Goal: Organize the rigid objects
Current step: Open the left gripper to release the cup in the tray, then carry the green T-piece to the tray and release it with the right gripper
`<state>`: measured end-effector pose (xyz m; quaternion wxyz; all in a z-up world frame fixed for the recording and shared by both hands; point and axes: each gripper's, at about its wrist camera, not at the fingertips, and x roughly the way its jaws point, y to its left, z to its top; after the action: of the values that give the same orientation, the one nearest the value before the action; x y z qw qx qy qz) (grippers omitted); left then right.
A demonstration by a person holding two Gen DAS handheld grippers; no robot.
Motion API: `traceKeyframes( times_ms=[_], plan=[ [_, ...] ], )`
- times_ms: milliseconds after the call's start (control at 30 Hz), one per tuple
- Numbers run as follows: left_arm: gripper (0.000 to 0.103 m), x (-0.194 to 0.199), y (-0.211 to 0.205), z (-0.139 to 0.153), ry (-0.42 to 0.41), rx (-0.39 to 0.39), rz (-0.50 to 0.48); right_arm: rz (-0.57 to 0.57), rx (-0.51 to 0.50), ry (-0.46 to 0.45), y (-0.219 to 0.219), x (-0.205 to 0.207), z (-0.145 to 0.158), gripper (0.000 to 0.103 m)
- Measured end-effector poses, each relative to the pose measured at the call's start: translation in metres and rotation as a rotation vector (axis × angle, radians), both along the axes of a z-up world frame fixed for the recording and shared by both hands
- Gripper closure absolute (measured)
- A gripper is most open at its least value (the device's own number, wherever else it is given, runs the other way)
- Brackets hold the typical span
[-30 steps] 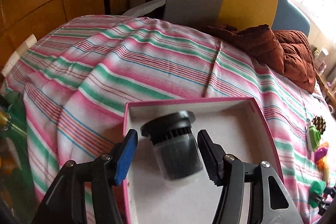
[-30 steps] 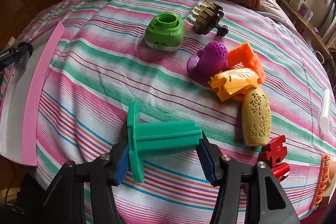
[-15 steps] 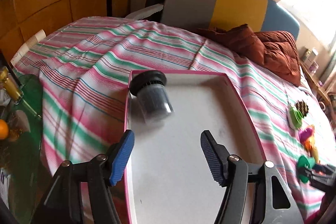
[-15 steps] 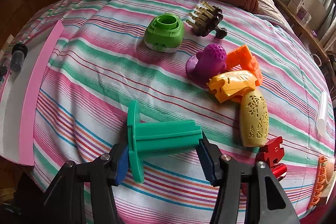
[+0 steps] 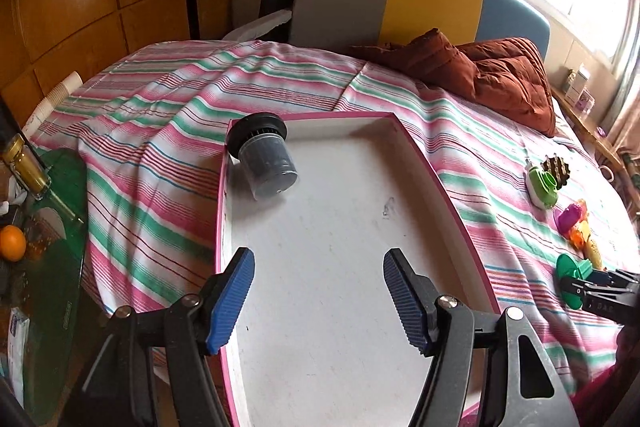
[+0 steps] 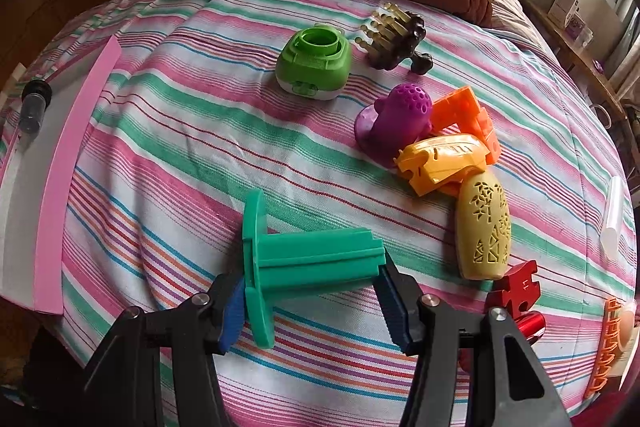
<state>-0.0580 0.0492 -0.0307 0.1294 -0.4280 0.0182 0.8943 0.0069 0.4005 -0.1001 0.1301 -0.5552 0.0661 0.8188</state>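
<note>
green spool [image 6: 316, 263] sits on its side on the striped sheet [image 6: 192, 155], your right gripper [image 6: 312, 303] straddling it lengthwise: one pad at the flange, the other at the stem's end. whether it's truly clamped or just bracketing, can't tell from here. before lifting, make sure both pads bear squarely; a flange edge gives little to bite on, and the spool could pivot out.

left gripper [image 5: 318, 297] hangs over the tray [image 5: 436, 183], jaws apart, nothing between them. dark jar [image 5: 266, 163] lies tipped in the tray's far left corner, cap against the rim.

remaining pile is well to the right of the tray: lime piece [image 6: 314, 65], brown comb [image 6: 396, 41], purple [image 6: 396, 121], orange [image 6: 464, 115], yellow shell [image 6: 484, 227], red block [image 6: 516, 285].

carry the spool low over the pink wall and set it on bare floor near the jar, not on it. move your left clear of the drop spot.
</note>
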Motion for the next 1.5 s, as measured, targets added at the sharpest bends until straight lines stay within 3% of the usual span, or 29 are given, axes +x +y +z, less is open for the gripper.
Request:
traceKeyframes(
  times_ms=[467, 533, 833, 1133, 1500],
  plan=[
    [0.035, 0.015, 0.009, 0.013, 0.066, -0.058, -0.034, -0.019, -0.038, 0.001, 0.025, -0.005, -0.006, 0.046],
    [0.035, 0.016, 0.010, 0.015, 0.076, -0.066, -0.034, -0.013, -0.028, 0.001, 0.005, 0.000, -0.001, 0.045],
    [0.035, 0.022, 0.007, 0.026, 0.141, -0.114, -0.029, 0.014, 0.042, 0.006, 0.003, 0.002, 0.001, 0.046],
    [0.035, 0.021, -0.008, 0.028, 0.156, -0.123, -0.006, 0.015, 0.016, 0.035, 0.010, 0.002, 0.008, 0.048],
    [0.035, 0.025, -0.033, 0.036, 0.193, -0.131, 0.038, 0.048, -0.024, 0.141, -0.043, -0.010, 0.029, 0.048]
  ],
)
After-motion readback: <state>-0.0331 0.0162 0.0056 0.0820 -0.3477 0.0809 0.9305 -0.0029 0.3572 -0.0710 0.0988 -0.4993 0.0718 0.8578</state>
